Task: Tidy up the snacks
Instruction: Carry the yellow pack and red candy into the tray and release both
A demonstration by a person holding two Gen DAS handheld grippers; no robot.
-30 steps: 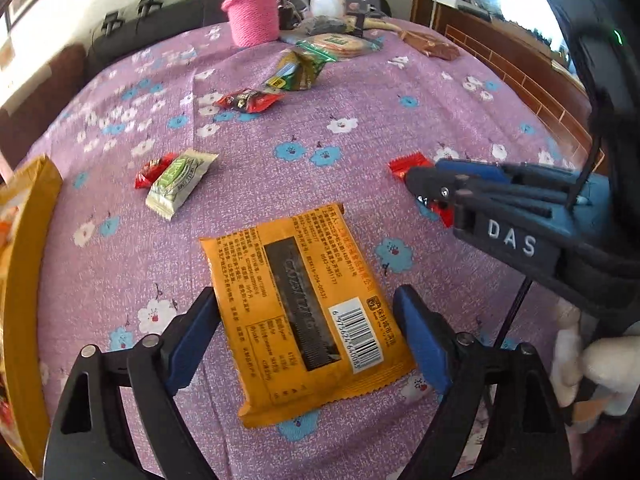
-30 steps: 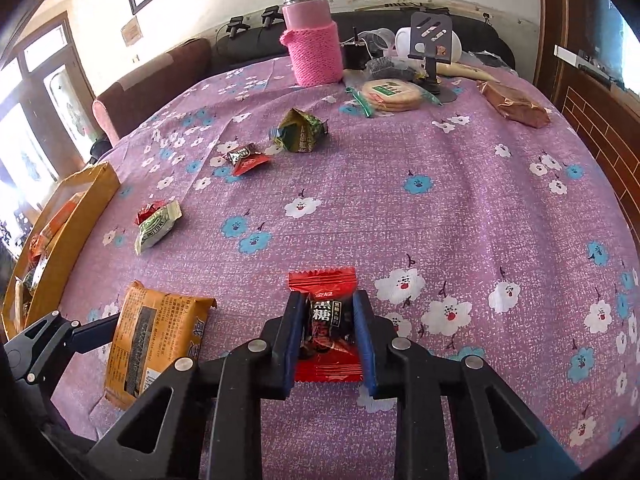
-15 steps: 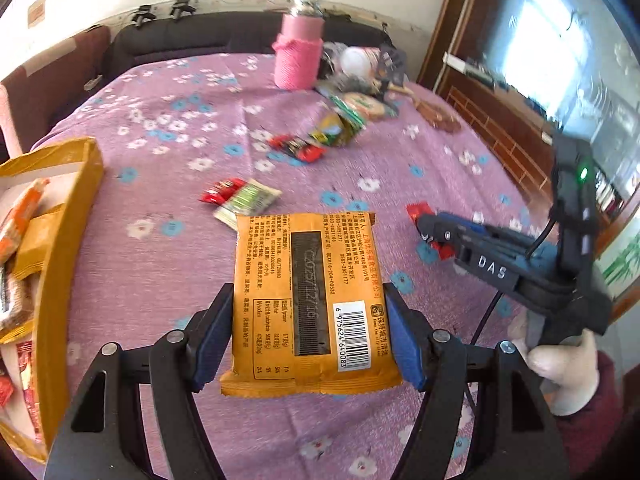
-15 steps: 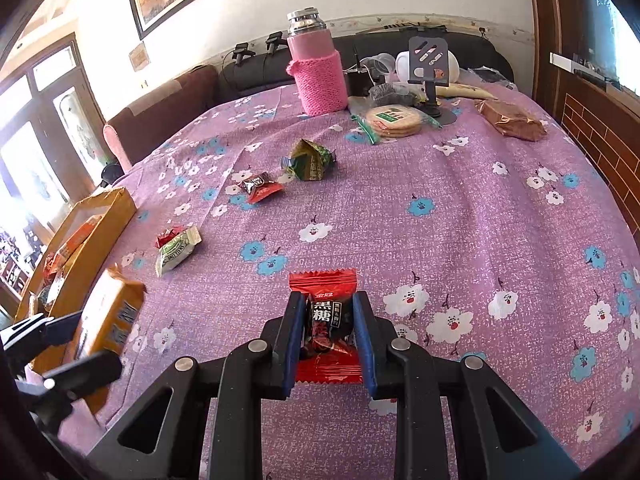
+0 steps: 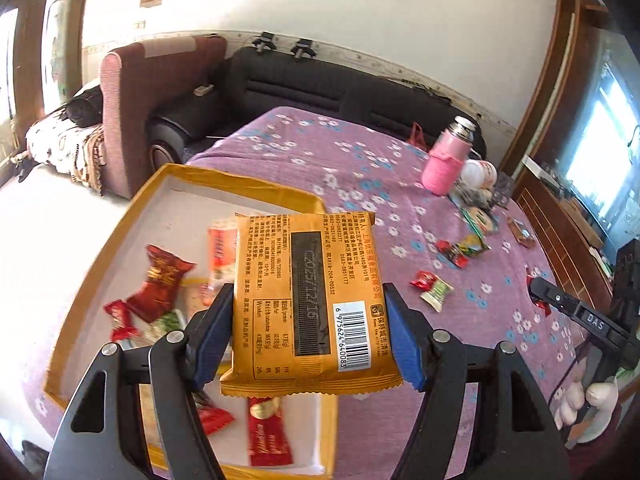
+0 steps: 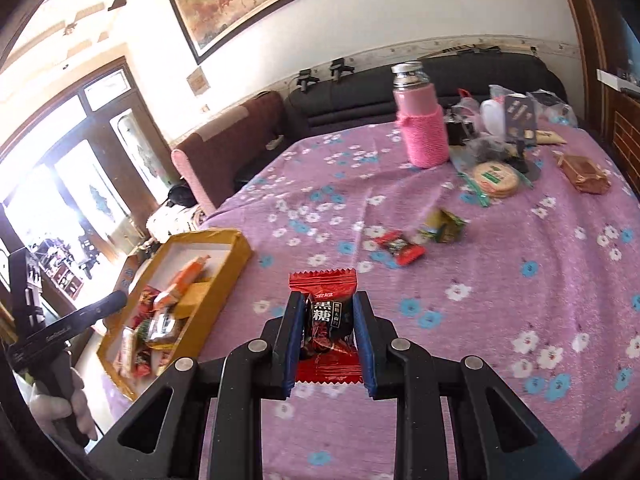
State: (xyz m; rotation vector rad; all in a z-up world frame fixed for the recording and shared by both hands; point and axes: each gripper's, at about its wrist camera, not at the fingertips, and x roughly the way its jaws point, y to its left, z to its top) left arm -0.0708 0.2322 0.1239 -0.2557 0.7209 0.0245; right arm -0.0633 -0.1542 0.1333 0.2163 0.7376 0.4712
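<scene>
My left gripper (image 5: 310,334) is shut on a flat orange snack packet (image 5: 308,300) with a barcode, held in the air above the yellow box (image 5: 132,216) that holds several snacks. My right gripper (image 6: 328,344) is shut on a red and black candy (image 6: 326,320), lifted above the purple flowered tablecloth (image 6: 500,272). The same yellow box (image 6: 236,258) lies to the left in the right wrist view, with the left gripper's dark body at the frame's left edge.
Loose snacks lie on the cloth: a red candy (image 6: 400,248), a green packet (image 6: 444,226), a red and green pair (image 5: 432,288). A pink-sleeved flask (image 6: 422,120), round crackers (image 6: 498,178) and a brown packet (image 6: 584,170) stand at the far side. Sofas border the table.
My left gripper closed on the orange packet, lifted it off the cloth and swung left over the yellow box. My right gripper rose with the candy held.
</scene>
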